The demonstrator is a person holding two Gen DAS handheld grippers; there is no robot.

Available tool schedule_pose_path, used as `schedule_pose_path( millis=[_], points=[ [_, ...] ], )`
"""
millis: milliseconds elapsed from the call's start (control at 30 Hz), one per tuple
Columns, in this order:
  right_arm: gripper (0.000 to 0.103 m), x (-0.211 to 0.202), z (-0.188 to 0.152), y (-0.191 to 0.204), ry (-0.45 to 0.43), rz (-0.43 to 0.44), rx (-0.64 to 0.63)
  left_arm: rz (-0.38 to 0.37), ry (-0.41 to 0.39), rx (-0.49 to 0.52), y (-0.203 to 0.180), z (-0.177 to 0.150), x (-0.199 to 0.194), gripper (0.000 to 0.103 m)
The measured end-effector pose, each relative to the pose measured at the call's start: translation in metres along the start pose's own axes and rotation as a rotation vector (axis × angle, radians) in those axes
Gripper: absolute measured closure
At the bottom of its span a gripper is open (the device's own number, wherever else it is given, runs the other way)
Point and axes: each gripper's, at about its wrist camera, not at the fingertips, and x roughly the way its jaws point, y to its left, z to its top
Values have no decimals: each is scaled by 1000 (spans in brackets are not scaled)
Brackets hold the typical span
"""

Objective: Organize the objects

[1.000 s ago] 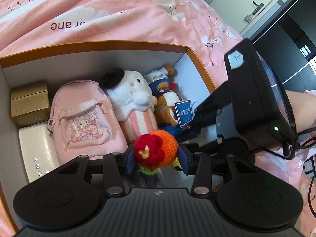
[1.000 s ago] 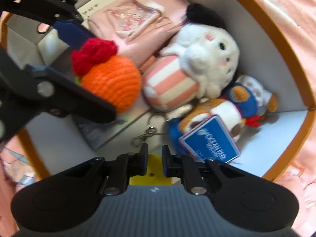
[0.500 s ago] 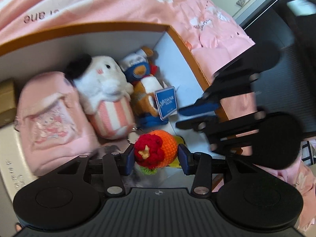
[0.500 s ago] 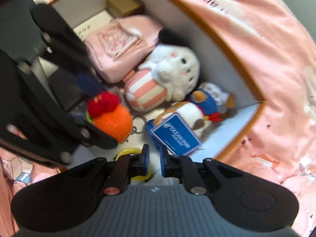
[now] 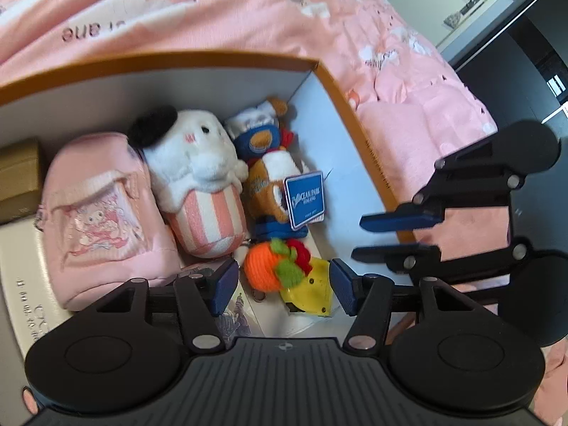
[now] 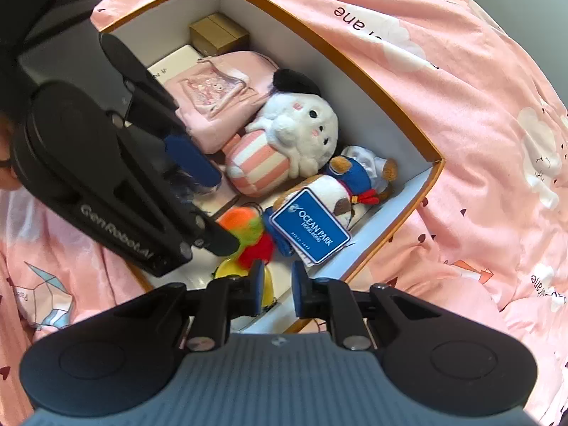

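Nearest the left wrist camera, the left gripper (image 5: 280, 285) points down into the orange-rimmed box (image 5: 340, 92). Its jaws have just been opening and now stand well apart; the blue pads touch nothing. Between and just beyond the fingertips lies the crocheted orange keychain (image 5: 271, 266), free of both pads, on the box floor with its red and green tuft turned toward the right finger. It leans against a yellow object (image 5: 312, 291) just beside that finger, and a printed card (image 5: 234, 314) lies flat under the left finger.

The right gripper (image 6: 278, 285) hangs above the near edge of the box with its jaws nearly together and nothing between them. In its view the keychain (image 6: 245, 229) sits just beyond the fingertips, partly hidden by the left gripper's lower finger.

Behind the keychain and touching it stands a striped white plush (image 5: 202, 191); to its right lies a brown plush in blue clothing (image 5: 266, 163) bearing a blue "Ocean Park" tag (image 5: 305, 200). Left of the white plush rests a small pink backpack (image 5: 103, 220), with a flat white case (image 5: 21, 284) and a gold box (image 5: 17, 174) against the far left wall. The box sits on a pink printed bedspread (image 5: 213, 10).
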Motion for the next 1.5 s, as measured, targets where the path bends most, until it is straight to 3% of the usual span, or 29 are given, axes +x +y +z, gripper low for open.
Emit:
schedule_pose_path(
  millis=[100, 300, 367, 533, 667, 833, 1000, 1167, 1333, 1500],
  points=[
    [85, -5, -3, 5, -25, -7, 25, 20, -71, 25, -8, -6, -19, 36],
    [67, -33, -13, 22, -107, -13, 71, 97, -269, 95, -33, -29, -65, 34],
    [64, -46, -18, 29, -137, -19, 84, 139, -343, 105, -41, -41, -83, 30],
    [41, -79, -30, 50, -227, -50, 130, 245, -532, 112, -62, -65, -115, 17],
    [32, -103, -38, 66, -302, -115, 154, 337, -642, 131, -76, -82, -138, 12],
    [21, -134, -47, 75, -432, -182, 272, 484, -713, 149, -90, -98, -152, 11],
    [7, -157, -60, 83, -599, -250, 431, 551, -768, 129, -93, -112, -169, 10],
    [3, -159, -70, 104, -748, -342, 522, 686, -829, 120, -91, -121, -173, 10],
    [2, -144, -80, 124, -845, -383, 651, 661, -833, 89, -81, -130, -175, 10],
    [1, -126, -83, 131, -829, -415, 700, 638, -786, 87, -71, -138, -167, 10]
  ],
)
